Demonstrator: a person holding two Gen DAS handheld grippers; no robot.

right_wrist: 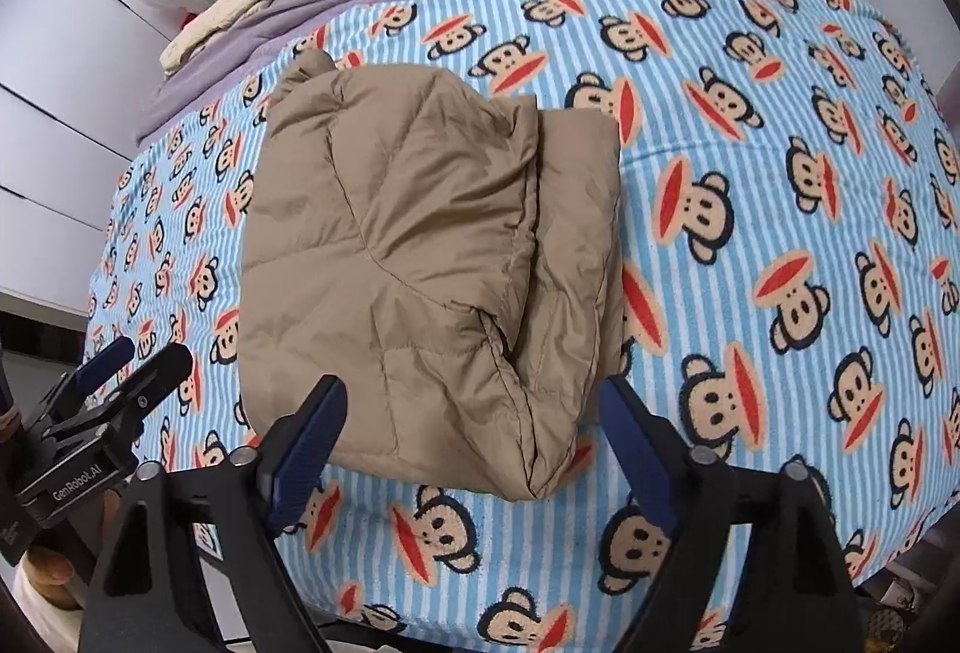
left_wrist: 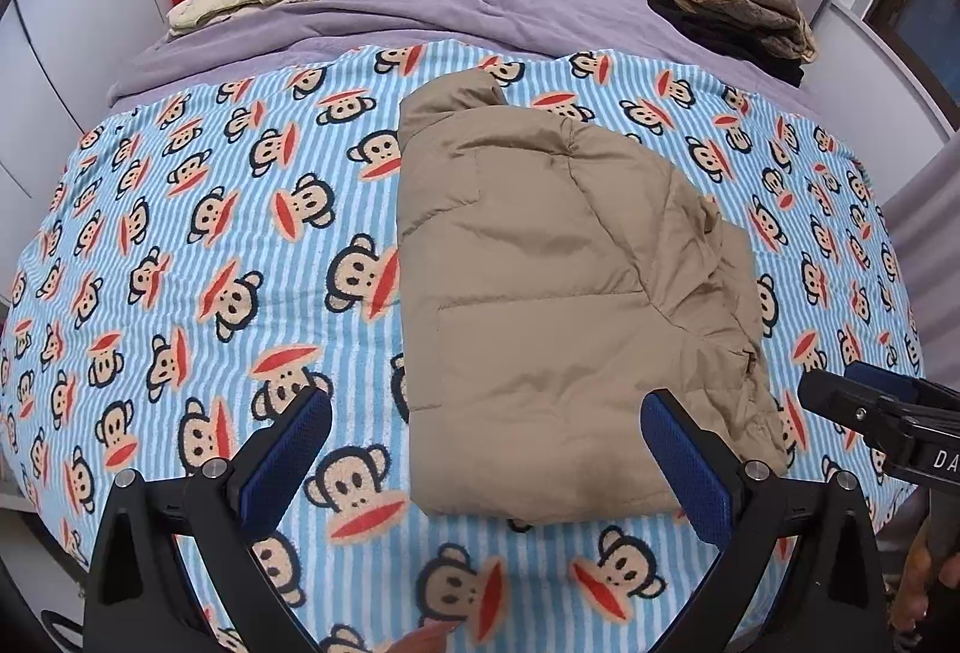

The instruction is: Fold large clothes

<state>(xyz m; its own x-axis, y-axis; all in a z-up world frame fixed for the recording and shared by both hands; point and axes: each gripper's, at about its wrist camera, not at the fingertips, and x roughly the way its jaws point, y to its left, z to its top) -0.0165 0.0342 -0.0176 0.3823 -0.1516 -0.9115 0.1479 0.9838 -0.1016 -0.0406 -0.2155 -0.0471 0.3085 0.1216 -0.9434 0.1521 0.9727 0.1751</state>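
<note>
While the folded tan jacket [left_wrist: 540, 293] lies on the monkey-print blanket [left_wrist: 210, 245], the left gripper [left_wrist: 486, 449] and right gripper [right_wrist: 474, 431] hover above it, jaws spread, pinching nothing.

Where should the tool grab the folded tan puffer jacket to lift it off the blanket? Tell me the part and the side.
Grip the tan puffer jacket at its near edge, where the folded layers stack into one thick rounded lip. Come from the near side, above the monkey-print blanket, tool angled down and open wide. The far end tapers to a loose collar, likely to unfold if pulled.
</note>
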